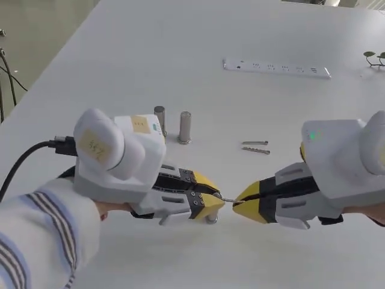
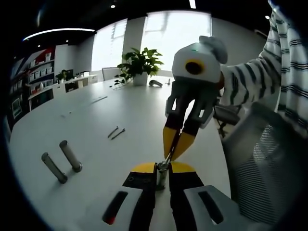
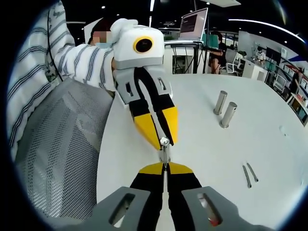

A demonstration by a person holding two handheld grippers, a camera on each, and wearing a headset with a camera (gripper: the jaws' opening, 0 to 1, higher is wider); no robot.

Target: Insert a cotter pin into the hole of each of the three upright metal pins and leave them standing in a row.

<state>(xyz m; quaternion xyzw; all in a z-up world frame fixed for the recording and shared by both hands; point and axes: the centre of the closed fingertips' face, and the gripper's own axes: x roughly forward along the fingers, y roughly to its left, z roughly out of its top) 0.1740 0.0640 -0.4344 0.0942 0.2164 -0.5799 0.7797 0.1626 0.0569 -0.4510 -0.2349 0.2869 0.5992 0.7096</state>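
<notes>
The left gripper [image 1: 212,202] is clamped on a pin [image 2: 162,177], which stands upright between its yellow tips. In the head view the pin's foot shows under the jaws, low over the white table [image 1: 180,48]; whether it rests on the table I cannot tell. The right gripper [image 1: 243,202] faces the left one tip to tip and pinches a cotter pin [image 1: 229,198], which is thin and level and spans the small gap between the two sets of jaws. In the right gripper view the cotter pin's far end meets the top of the pin, but whether it sits inside the hole cannot be told. Two more pins [image 1: 185,127] stand upright side by side on the table beyond the left gripper, near each other but apart. Two spare cotters [image 1: 255,143] lie flat and nearly parallel, just beside each other, to the right of those pins in the head view. A power strip [image 1: 277,68] lies farther back on the table. A striped sleeve [image 1: 36,241] covers the arm behind the left gripper. A mesh chair [image 3: 62,144] stands by the table's edge, and a potted plant [image 2: 142,60] stands near the window.
</notes>
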